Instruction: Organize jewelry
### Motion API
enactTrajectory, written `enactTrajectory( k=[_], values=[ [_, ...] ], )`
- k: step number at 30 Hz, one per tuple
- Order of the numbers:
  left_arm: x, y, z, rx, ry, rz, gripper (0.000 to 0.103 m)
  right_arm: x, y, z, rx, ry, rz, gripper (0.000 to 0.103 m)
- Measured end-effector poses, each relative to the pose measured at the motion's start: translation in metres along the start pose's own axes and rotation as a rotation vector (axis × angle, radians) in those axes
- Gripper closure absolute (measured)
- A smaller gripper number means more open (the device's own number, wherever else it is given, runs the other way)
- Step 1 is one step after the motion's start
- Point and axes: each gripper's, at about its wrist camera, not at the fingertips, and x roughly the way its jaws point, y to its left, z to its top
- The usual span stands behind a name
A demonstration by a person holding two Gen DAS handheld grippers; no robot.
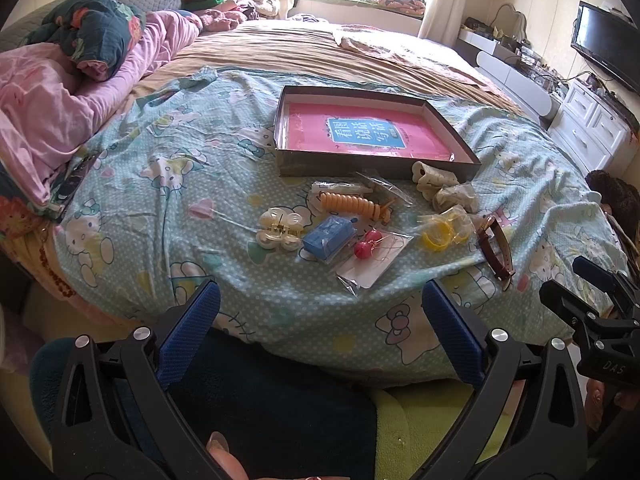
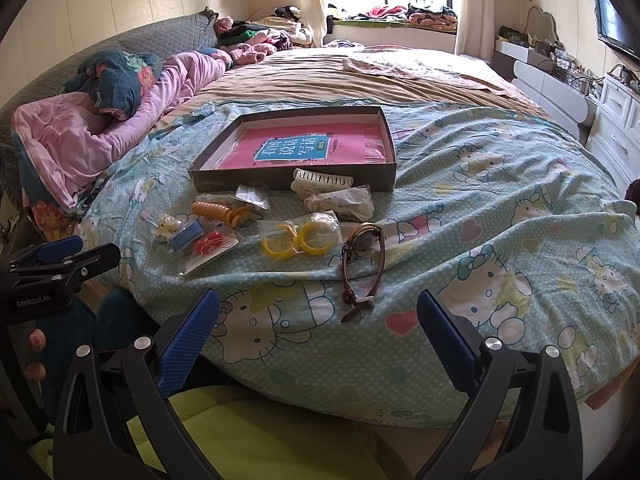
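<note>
A shallow dark box (image 1: 296, 170) (image 2: 280, 182) with a pink book inside lies on the bed. In front of it lie jewelry pieces: a brown strap watch (image 1: 496, 250) (image 2: 362, 264), yellow hoops in a bag (image 1: 440, 236) (image 2: 298, 242), red bead earrings on a card (image 1: 368, 244) (image 2: 208, 248), a blue box (image 1: 328, 236) (image 2: 186, 236), a cream hair claw (image 1: 278, 228), an orange spiral clip (image 1: 354, 202) (image 2: 222, 212), a white comb clip (image 1: 434, 174) (image 2: 322, 180). My left gripper (image 1: 320, 308) and right gripper (image 2: 318, 312) are open and empty at the bed's near edge.
A Hello Kitty sheet (image 2: 500, 216) covers the near bed. Pink and floral bedding (image 1: 60, 100) is piled at the left. White drawers (image 1: 592, 128) and a TV (image 1: 604, 48) stand at the right. Each gripper shows in the other's view, the right gripper (image 1: 592, 304) and the left gripper (image 2: 52, 264).
</note>
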Motion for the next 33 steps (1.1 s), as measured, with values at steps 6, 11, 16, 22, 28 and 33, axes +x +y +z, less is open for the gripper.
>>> enactTrajectory(
  k=[6,11,16,22,28,33],
  values=[
    [0.001,0.000,0.000,0.001,0.001,0.000,0.009,0.001,0.000,0.000,0.000,0.001,0.001,0.004],
    [0.000,0.003,0.000,-0.001,0.003,0.002,0.009,0.002,-0.001,0.000,0.000,0.001,0.002,0.004],
    [-0.001,0.004,0.000,0.003,0.002,0.005,0.009,0.002,0.000,0.000,-0.002,0.004,0.002,0.004],
    [0.000,0.004,0.000,0.000,0.010,0.005,0.009,0.003,0.002,0.001,-0.002,0.006,0.002,0.004],
    [0.001,0.008,0.001,-0.007,0.012,0.011,0.009,0.004,0.002,0.001,-0.003,0.007,0.003,0.004],
    [0.012,0.020,0.003,-0.035,0.021,0.032,0.009,0.011,0.002,0.002,-0.006,0.017,0.005,0.004]
  ],
)
